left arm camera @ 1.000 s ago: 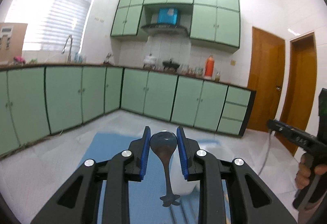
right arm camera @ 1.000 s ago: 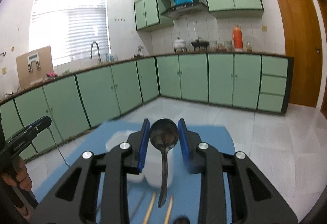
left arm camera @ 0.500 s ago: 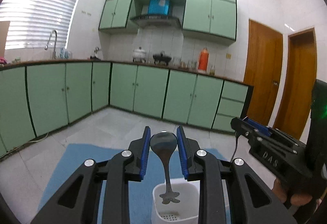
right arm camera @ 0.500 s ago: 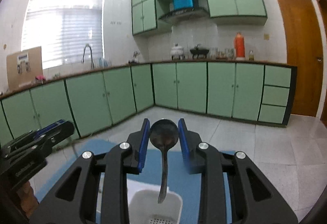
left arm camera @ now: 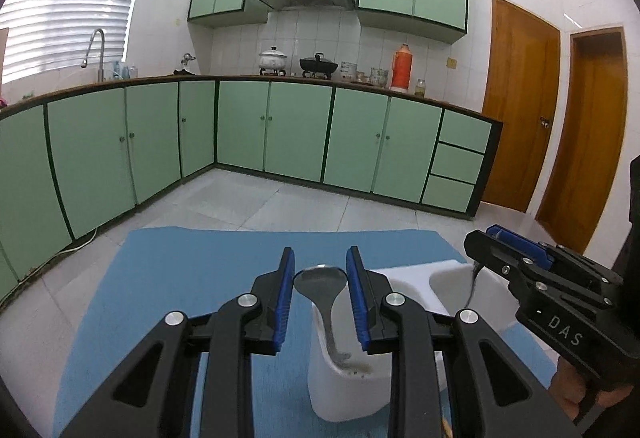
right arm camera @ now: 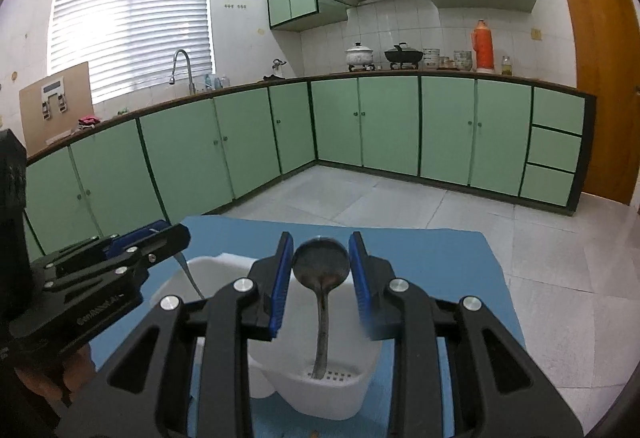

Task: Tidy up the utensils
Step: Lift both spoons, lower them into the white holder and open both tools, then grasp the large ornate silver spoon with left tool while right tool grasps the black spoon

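Note:
My left gripper (left arm camera: 320, 262) is shut on a metal spoon (left arm camera: 321, 280) by its bowl; the handle hangs down into a white holder compartment (left arm camera: 340, 390) below. My right gripper (right arm camera: 320, 250) is shut on a darker metal spoon (right arm camera: 321, 266); its handle reaches down to the perforated bottom of the white utensil holder (right arm camera: 332, 394). The right gripper also shows in the left wrist view (left arm camera: 486, 244), over the holder's right compartment (left arm camera: 452, 286). The left gripper shows in the right wrist view (right arm camera: 164, 238), over the holder's left compartment.
The holder stands on a blue mat (left arm camera: 192, 278) on a table. Beyond are a tiled floor, green kitchen cabinets (left arm camera: 292, 134) and wooden doors (left arm camera: 520, 106). A chopstick tip shows at the bottom edge of the left wrist view (left arm camera: 445, 432).
Both grippers have come over the white holder and lowered, so each spoon's handle now hangs inside a compartment. Both stay shut on their spoons.

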